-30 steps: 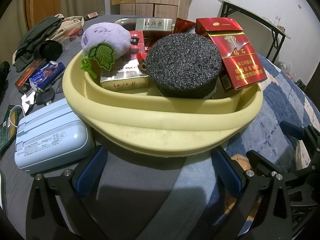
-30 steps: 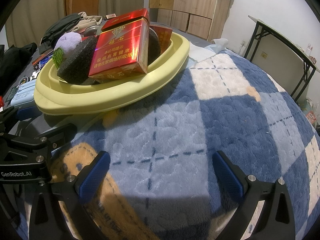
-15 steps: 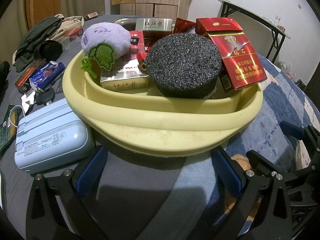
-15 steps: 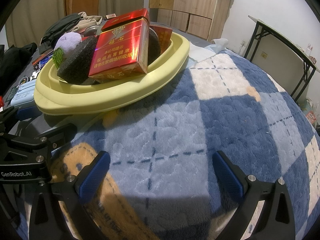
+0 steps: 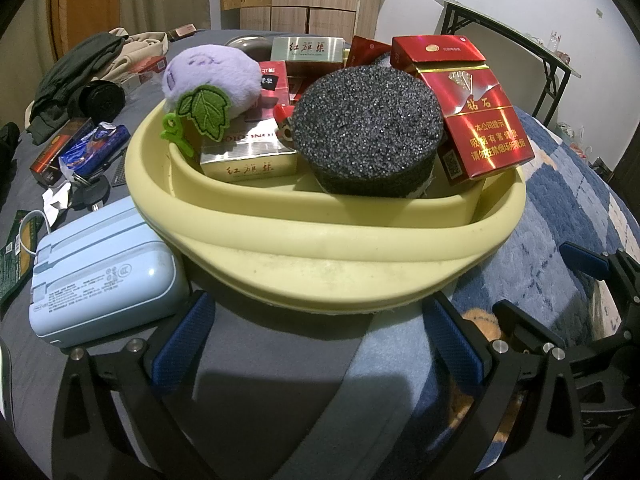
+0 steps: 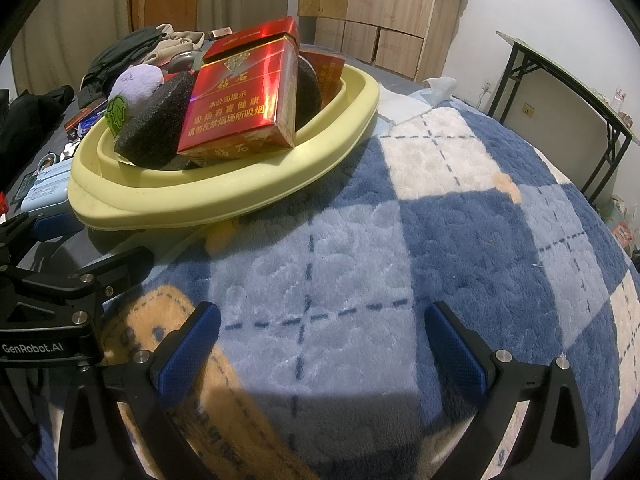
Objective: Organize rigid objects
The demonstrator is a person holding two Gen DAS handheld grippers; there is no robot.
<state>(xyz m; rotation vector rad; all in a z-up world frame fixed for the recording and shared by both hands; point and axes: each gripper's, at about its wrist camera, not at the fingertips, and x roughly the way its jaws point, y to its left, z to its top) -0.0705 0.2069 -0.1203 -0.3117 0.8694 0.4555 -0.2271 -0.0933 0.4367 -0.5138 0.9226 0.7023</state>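
The left gripper point(image 5: 320, 344) hovers low with jaws spread wide and empty, facing the yellow basin point(image 5: 320, 256), beside the pale blue case point(image 5: 104, 272). In the basin sit the black sponge point(image 5: 368, 128) and red carton point(image 5: 476, 116). The right gripper point(image 6: 320, 348) gapes empty over the blanket point(image 6: 440, 220). Nothing has moved since a second ago.

Dim indoor light, sharp focus, glare on red pack point(image 6: 236, 96), fisheye-warped dark corners.
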